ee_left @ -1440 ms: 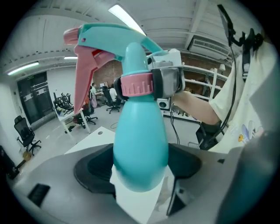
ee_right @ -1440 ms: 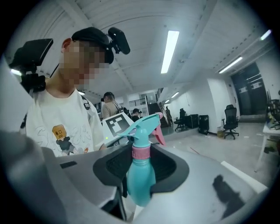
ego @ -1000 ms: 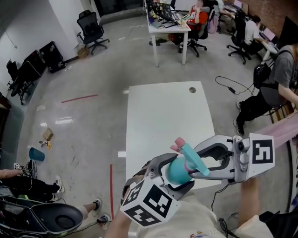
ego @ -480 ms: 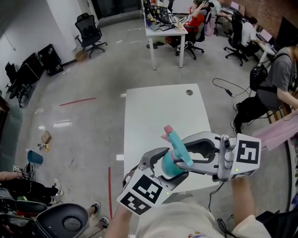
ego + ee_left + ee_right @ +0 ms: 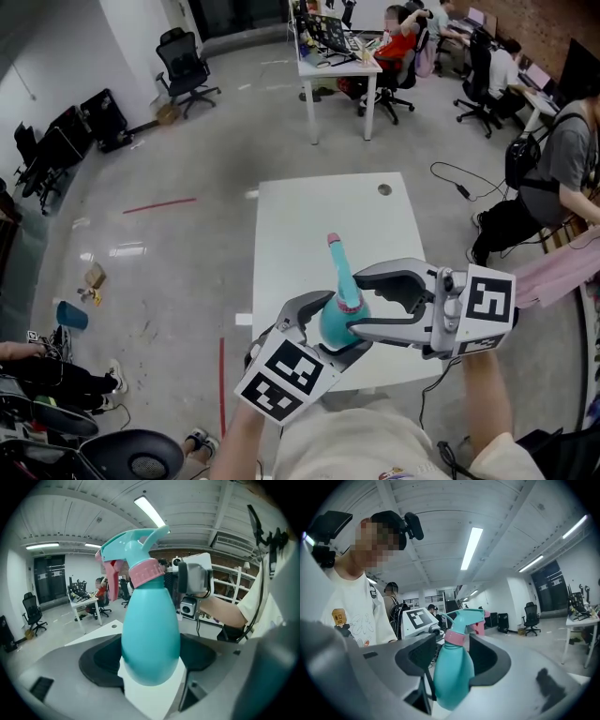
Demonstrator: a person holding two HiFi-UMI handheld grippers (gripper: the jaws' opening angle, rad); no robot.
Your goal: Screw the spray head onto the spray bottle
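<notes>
- I'm clamping my left gripper [image 5: 323, 334] on the belly of the spray bottle [image 5: 150, 634], steadying it in the air. It is smooth, egg-shaped teal plastic.
- My right gripper [image 5: 361, 305] is reaching in from 3 o'clock. Its jaws have just been opening, and the ribbed pink collar [image 5: 455, 638] is standing loose between them, I judge so I can re-grip for another twist.
- The spray head [image 5: 129, 550] is sitting on the neck, its nozzle pointing to 12 o'clock.
- Beyond, the flat white table [image 5: 309, 216] is waiting.
</notes>
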